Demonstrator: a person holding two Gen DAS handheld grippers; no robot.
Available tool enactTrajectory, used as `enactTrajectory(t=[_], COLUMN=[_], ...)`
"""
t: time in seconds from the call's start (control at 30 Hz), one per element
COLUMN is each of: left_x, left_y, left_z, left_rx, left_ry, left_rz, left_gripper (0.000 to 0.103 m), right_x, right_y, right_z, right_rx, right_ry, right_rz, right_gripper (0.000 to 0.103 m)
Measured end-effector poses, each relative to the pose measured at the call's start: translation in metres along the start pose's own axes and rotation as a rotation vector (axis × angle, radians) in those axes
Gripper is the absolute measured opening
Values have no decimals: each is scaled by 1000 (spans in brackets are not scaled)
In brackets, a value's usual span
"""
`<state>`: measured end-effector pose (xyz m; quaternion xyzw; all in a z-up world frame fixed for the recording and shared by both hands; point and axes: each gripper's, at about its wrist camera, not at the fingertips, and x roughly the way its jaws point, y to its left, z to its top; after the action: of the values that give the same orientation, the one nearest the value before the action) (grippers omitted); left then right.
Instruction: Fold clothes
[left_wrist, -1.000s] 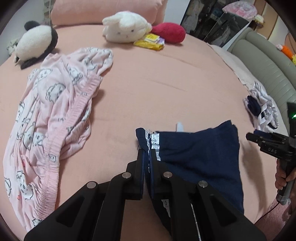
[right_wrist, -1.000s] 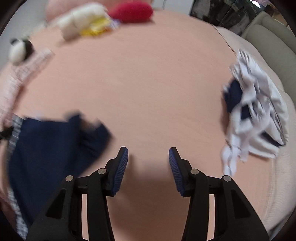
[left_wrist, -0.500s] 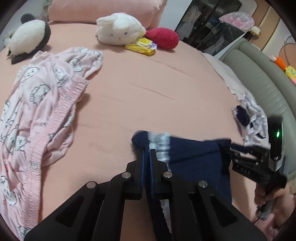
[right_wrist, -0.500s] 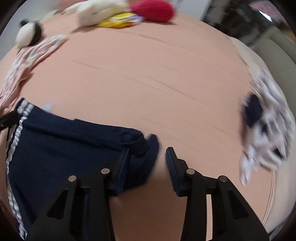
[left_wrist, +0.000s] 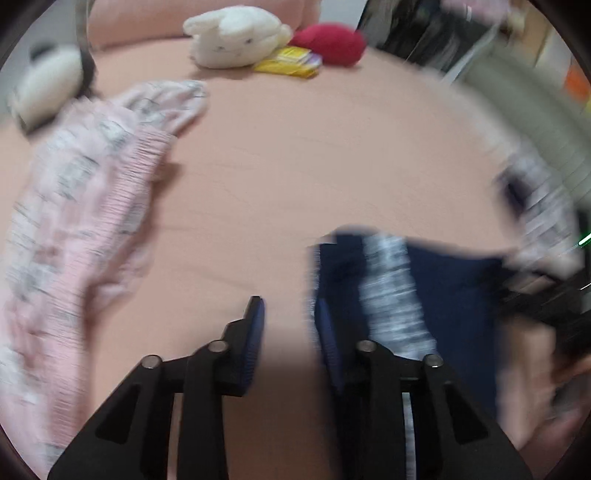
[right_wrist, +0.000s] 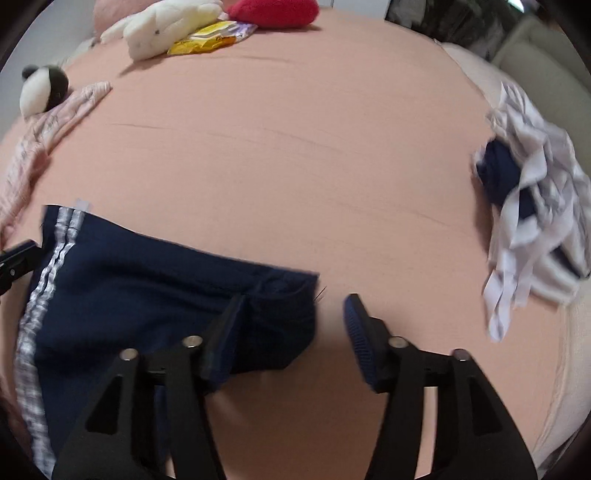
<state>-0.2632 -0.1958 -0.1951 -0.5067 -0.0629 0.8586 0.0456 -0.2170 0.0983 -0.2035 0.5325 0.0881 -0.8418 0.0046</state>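
A: How do the navy shorts look?

B: They are dark blue with two white stripes down one side. They lie spread on the pink bed, at the near edge, low and left in the right wrist view. The corner close to the right gripper is bunched into a small fold.

A: And the left gripper?

B: It points steeply down at the bed. Its jaws are opening, and only bare sheet shows between them. The striped edge of the shorts lies just beside its right finger, but the picture is blurred, so I cannot tell if it touches.

A: The right gripper?

B: It also points steeply down. Its jaws are opening too. The bunched corner of the shorts lies between them, against the left finger; the right finger stands apart from the cloth, so nothing is grasped.

A: What else is on the bed?

B: Pink patterned pyjamas at the left, a white and navy garment at the right, and a white plush rabbit at the far side.
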Motion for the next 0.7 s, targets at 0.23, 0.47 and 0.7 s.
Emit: enactTrajectory(t=[0.23, 0.47, 0.7], left_x=[-28, -38, -54], left_y=[9, -17, 0], left_z=[-9, -50, -69], left_rx=[-133, -56, -102], left_ry=[8, 74, 34], left_rz=[-298, -212, -126], left_gripper=[26, 32, 39], right_x=[-50, -64, -75], right_y=[-4, 40, 21], right_z=[-34, -101, -115], right_rx=[134, 146, 111], right_ry=[5, 54, 67], right_rz=[189, 298, 179], right_gripper=[58, 59, 59])
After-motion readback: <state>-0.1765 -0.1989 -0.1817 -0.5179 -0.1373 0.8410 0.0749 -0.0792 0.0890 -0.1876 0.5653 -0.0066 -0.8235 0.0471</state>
